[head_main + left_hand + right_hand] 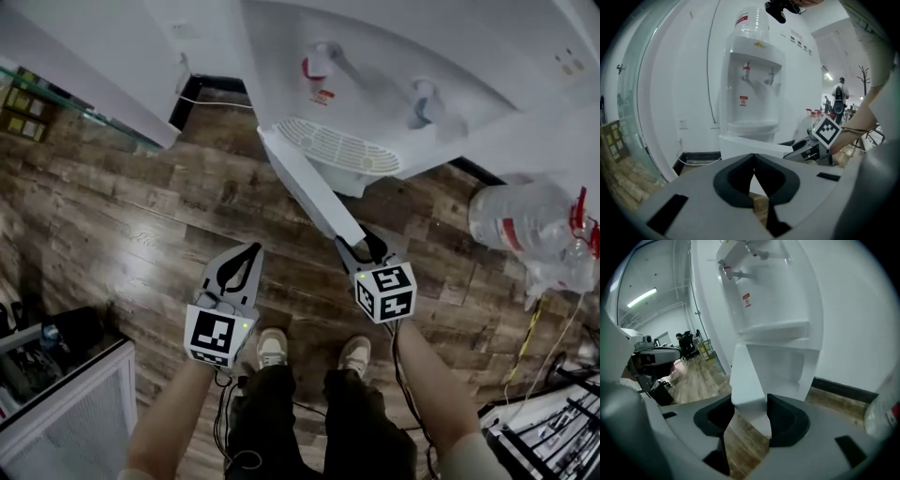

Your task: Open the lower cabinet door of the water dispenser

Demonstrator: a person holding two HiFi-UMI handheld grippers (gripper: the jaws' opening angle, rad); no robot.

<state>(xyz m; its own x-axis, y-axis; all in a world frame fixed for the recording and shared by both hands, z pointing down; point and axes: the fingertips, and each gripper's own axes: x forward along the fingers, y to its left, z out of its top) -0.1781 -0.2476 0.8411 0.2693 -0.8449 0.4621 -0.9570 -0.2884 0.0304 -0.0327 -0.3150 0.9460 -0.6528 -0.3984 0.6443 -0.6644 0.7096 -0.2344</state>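
Nearby, water bottle [520, 220] rt of dispenser [375, 84], cabinet door [309, 183] in rt gripper [361, 249]

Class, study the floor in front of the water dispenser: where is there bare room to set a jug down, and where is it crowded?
Free: the wooden floor left of the open cabinet door, up to the white wall. Crowded: right of the door, with water bottles and cables; and near the person's shoes.
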